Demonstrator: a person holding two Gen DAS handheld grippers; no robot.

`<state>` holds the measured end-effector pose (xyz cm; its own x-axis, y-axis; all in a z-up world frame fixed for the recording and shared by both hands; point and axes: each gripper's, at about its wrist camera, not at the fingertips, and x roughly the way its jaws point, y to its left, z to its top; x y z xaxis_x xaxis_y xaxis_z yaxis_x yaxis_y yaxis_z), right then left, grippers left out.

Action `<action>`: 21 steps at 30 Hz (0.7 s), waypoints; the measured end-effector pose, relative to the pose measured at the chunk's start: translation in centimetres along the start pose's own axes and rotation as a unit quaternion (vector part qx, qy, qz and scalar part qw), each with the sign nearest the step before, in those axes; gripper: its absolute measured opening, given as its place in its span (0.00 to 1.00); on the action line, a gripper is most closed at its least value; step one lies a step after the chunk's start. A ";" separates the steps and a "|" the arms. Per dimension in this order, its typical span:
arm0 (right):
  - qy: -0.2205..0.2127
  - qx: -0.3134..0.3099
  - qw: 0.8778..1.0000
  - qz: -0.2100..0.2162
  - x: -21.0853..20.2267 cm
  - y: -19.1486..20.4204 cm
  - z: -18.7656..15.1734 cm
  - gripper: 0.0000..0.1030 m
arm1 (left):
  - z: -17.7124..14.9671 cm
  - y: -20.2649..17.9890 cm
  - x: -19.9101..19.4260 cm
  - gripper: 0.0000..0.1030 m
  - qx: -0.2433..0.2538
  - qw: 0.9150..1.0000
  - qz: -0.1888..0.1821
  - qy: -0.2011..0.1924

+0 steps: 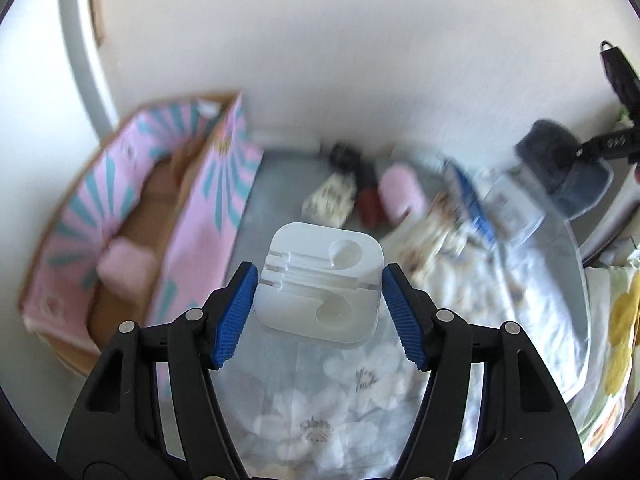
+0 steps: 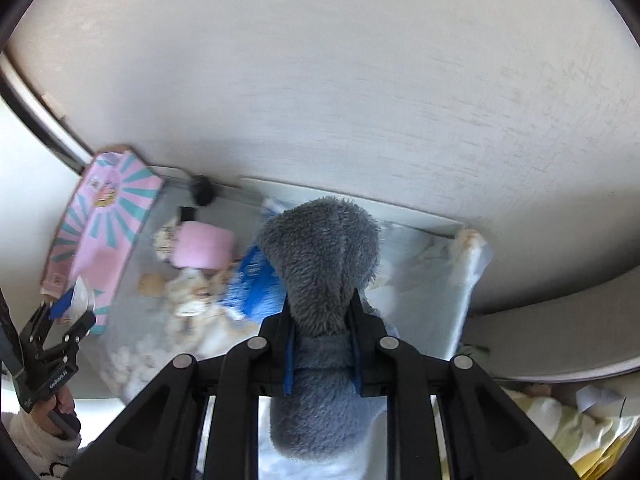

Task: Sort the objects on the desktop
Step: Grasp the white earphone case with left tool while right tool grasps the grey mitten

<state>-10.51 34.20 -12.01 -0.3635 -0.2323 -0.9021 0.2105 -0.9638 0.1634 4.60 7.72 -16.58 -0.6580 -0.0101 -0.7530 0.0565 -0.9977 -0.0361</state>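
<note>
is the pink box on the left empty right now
No, the pink box already holds a soft pink item on its cardboard floor, seen in the left wrist view.

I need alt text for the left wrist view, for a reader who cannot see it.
The left gripper holds a white plastic grooved block between its blue pads above a floral cloth. To its left stands an open pink-and-teal cardboard box; small blurred objects lie behind.

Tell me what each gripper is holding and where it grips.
The left gripper holds a white plastic holder by its two opposite sides. The right gripper is clamped on a grey plush item at its narrow middle.
</note>
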 end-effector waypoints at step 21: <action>-0.045 -0.077 0.994 0.064 -2.4 15.5 2.8 0.19 | 9.5 8.2 -6.2 0.60 0.011 1.000 -0.026 -0.004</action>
<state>-8.88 19.51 -6.21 -0.4021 -0.3699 -0.8376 0.3949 -0.8954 0.2058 2.03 -1.00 -5.95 -0.6659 0.0415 -0.7449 0.0062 -0.9981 -0.0612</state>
